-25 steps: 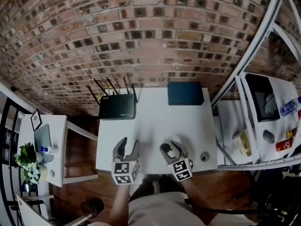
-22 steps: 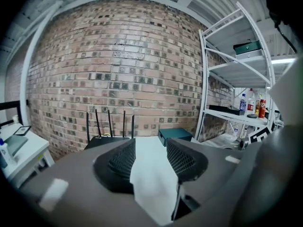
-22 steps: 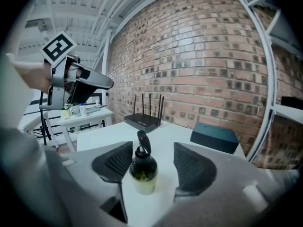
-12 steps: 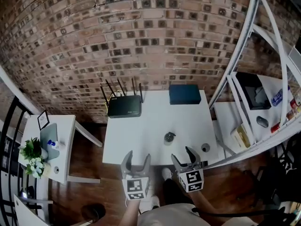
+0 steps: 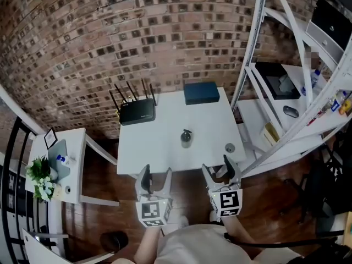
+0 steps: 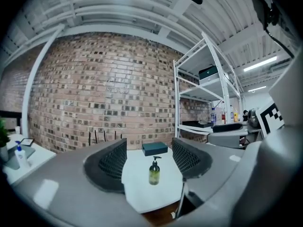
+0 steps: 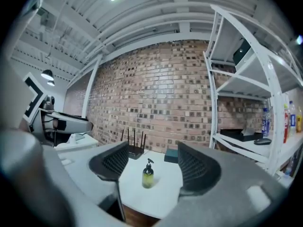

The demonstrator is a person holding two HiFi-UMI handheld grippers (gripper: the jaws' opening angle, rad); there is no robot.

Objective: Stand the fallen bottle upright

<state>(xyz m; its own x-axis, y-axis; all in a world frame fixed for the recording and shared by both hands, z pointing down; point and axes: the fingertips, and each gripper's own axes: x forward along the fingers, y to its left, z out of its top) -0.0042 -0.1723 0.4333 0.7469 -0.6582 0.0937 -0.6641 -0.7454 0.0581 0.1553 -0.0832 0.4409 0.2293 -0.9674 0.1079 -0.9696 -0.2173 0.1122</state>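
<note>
A small green pump bottle (image 5: 186,138) stands upright near the middle of the white table (image 5: 154,147); it also shows in the left gripper view (image 6: 154,172) and the right gripper view (image 7: 147,175). Both grippers hang in front of the table's near edge, well clear of the bottle. My left gripper (image 5: 153,179) is open with nothing between its jaws. My right gripper (image 5: 219,172) is empty too, its jaws still opening. Each gripper points level at the bottle, which shows far off between its jaws.
On the table's far side sit a black router with antennas (image 5: 136,110) and a dark teal box (image 5: 201,92). A small round object (image 5: 230,147) lies near the right edge. A white shelf rack (image 5: 286,98) stands to the right, a side table with a plant (image 5: 49,169) to the left.
Both grippers have drawn back from over the table to in front of its edge. The right gripper let go of the bottle, which now stands alone. The view has pulled back.
</note>
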